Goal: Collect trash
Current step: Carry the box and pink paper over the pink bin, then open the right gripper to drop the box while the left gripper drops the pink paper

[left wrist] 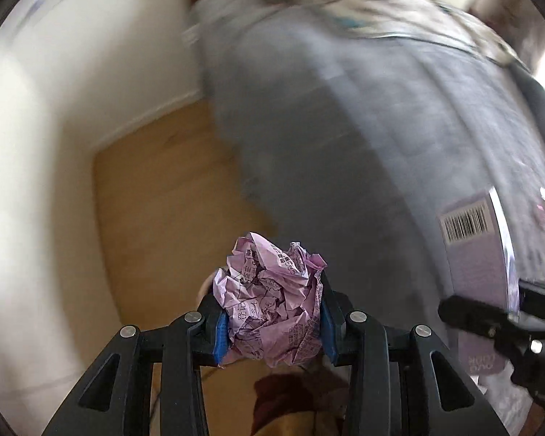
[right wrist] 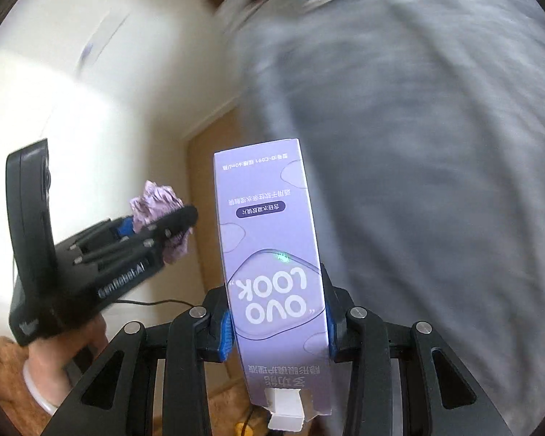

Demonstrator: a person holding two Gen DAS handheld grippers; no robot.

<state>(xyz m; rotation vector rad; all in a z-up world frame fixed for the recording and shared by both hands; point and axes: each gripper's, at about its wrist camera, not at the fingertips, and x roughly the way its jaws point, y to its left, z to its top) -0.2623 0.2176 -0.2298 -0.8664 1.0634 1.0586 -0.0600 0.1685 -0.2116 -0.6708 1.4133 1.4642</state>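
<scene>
Lilac "OVO LOOK" box (right wrist: pixel 272 254) clamped in right tongs (right wrist: pixel 276 321) | left tongs (left wrist: pixel 270 321) grip printed crumpled paper (left wrist: pixel 272 301)

This looks like a room in a home, most likely a bedroom. A wooden floor (left wrist: pixel 163 196) spreads from the centre toward 8 o'clock, cream walls (left wrist: pixel 72 91) with a skirting board stand at 10 o'clock, and a bed draped in grey cloth (left wrist: pixel 381 138) fills 1 to 3 o'clock.
</scene>
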